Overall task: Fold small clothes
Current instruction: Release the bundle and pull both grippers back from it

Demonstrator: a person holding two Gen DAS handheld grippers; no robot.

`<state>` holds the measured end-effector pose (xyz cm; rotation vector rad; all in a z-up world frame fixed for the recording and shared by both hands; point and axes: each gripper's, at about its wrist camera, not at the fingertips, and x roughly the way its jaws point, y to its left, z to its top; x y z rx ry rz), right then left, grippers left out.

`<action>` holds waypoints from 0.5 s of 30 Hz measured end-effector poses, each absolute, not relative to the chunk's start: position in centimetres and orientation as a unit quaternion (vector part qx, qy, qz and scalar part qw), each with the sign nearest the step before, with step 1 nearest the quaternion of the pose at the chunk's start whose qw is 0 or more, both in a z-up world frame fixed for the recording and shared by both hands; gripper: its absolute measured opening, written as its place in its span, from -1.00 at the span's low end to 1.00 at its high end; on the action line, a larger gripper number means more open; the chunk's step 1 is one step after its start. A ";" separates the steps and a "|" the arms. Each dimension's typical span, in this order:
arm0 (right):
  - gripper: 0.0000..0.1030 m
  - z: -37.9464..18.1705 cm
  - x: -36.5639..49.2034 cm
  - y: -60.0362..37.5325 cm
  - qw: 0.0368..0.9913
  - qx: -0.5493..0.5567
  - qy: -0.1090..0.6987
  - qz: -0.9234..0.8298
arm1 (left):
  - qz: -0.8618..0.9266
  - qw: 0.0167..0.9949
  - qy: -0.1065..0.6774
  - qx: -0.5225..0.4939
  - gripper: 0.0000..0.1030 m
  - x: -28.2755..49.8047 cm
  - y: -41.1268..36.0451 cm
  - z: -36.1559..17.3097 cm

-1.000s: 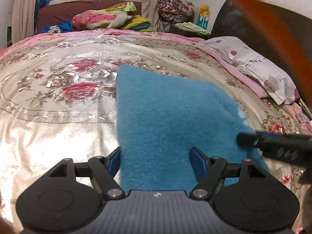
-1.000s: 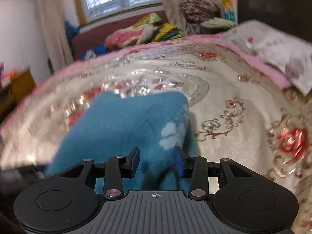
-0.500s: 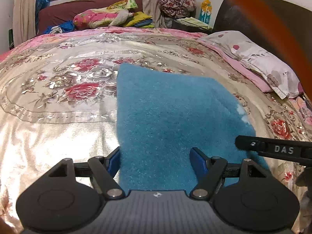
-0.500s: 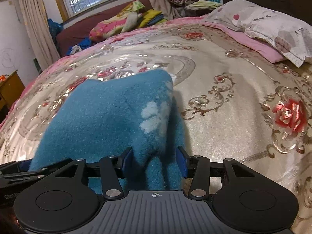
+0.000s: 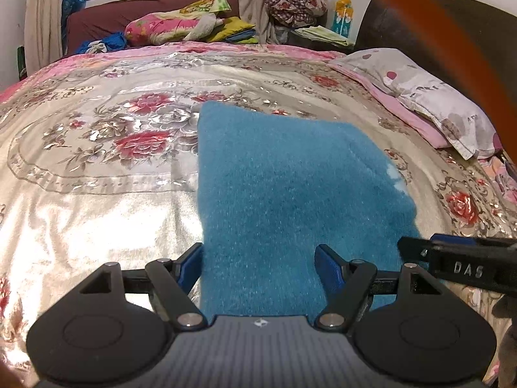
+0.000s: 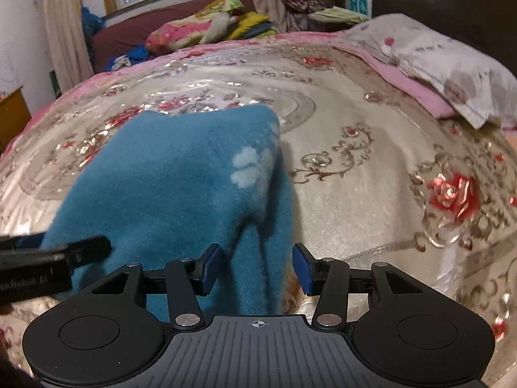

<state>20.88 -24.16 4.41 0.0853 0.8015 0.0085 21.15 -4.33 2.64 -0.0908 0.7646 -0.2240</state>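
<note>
A blue fleece garment (image 5: 290, 187) lies folded on the floral bedspread (image 5: 97, 168); it also shows in the right wrist view (image 6: 181, 177) with a pale paw print (image 6: 248, 168). My left gripper (image 5: 258, 266) is open, its blue pads either side of the garment's near edge. My right gripper (image 6: 257, 270) is open over the garment's near right corner, where the cloth is rumpled. The right gripper's finger (image 5: 458, 262) shows at the right of the left wrist view. The left gripper's finger (image 6: 51, 258) shows at the left of the right wrist view.
A pillow (image 5: 426, 93) on a pink sheet lies along the bed's right side by a dark headboard (image 5: 420, 22). Piled bedding (image 5: 181, 26) and clothes sit at the far end under a window. A wooden cabinet (image 6: 11, 116) stands at the left.
My right gripper has opened wider and let go of the garment's corner, and has drawn back a little. My left gripper stays open and has barely moved.
</note>
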 end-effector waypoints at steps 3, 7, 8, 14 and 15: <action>-0.08 4.9 20.3 -24.1 0.922 0.041 0.384 0.001 | -0.108 0.921 0.372 -0.043 0.53 20.6 -4.3 2.8; -0.04 6.0 18.3 -23.8 0.926 0.038 0.376 0.006 | -0.108 0.921 0.370 -0.050 0.55 19.4 -3.9 3.0; -0.03 6.2 17.8 -23.8 0.926 0.040 0.375 0.006 | -0.108 0.922 0.369 -0.051 0.58 19.1 -3.8 3.0; 0.06 6.3 15.2 -23.3 0.921 0.048 0.387 0.007 | -0.105 0.921 0.372 -0.039 0.71 17.4 -4.4 2.6; 0.07 6.1 14.8 -23.0 0.919 0.044 0.391 0.008 | -0.103 0.921 0.374 -0.037 0.73 17.1 -4.5 2.6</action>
